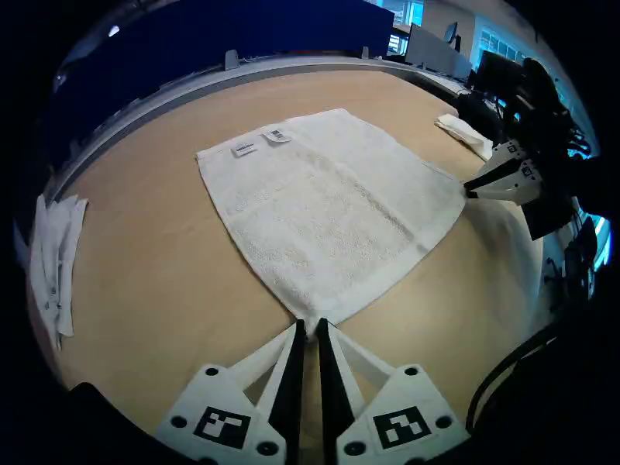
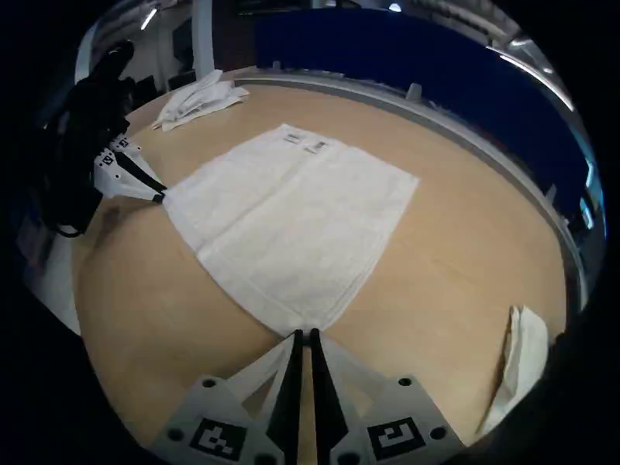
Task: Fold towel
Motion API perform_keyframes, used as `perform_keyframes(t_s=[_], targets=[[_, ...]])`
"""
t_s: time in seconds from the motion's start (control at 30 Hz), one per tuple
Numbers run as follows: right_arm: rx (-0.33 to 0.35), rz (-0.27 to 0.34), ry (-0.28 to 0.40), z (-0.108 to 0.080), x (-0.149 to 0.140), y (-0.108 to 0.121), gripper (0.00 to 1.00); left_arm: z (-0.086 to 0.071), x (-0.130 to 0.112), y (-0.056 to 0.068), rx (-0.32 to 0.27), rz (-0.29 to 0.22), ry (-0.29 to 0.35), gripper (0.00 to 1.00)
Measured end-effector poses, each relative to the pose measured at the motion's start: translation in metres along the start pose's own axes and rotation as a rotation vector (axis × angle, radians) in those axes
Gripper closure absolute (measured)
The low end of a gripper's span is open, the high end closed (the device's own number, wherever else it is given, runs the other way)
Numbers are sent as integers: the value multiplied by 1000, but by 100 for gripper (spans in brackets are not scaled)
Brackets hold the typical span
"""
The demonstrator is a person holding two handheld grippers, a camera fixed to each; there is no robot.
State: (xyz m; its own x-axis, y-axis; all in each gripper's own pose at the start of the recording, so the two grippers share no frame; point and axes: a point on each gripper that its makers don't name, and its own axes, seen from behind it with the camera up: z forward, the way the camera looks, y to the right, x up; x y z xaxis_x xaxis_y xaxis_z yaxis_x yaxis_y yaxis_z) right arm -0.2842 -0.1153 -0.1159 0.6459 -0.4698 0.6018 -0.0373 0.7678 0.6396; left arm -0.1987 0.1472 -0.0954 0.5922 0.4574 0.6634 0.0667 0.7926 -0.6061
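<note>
A white towel [image 1: 325,205] lies flat and spread out on the wooden table [image 1: 155,256], two small labels at its far edge. My left gripper [image 1: 310,329] is shut on the towel's near corner. In the left gripper view the right gripper [image 1: 467,188] pinches the corner at the right. In the right gripper view the same towel [image 2: 291,213] stretches away from my right gripper [image 2: 304,335], which is shut on its near corner. Over at the left, the left gripper [image 2: 160,197] holds the other corner.
A pile of folded white cloths [image 1: 56,256] sits at the table's left edge; another folded cloth [image 1: 463,132] lies at the far right. In the right gripper view these cloths are the pile [image 2: 200,99] at back left and the cloth [image 2: 521,364] at right. A blue partition [image 1: 232,31] backs the table.
</note>
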Motion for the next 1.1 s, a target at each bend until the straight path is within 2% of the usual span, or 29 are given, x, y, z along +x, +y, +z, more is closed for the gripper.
perform_keyframes(t_s=[0.2,0.6,1.1], targets=[[2,0,22,-12,13,1,93,-12,5,1,-3,-18,0,87],[10,-31,65,-44,44,-6,93,-49,20,3,8,-22,11,87],[28,-37,87,-88,65,-18,93,-93,31,21,-16,-78,23,88]])
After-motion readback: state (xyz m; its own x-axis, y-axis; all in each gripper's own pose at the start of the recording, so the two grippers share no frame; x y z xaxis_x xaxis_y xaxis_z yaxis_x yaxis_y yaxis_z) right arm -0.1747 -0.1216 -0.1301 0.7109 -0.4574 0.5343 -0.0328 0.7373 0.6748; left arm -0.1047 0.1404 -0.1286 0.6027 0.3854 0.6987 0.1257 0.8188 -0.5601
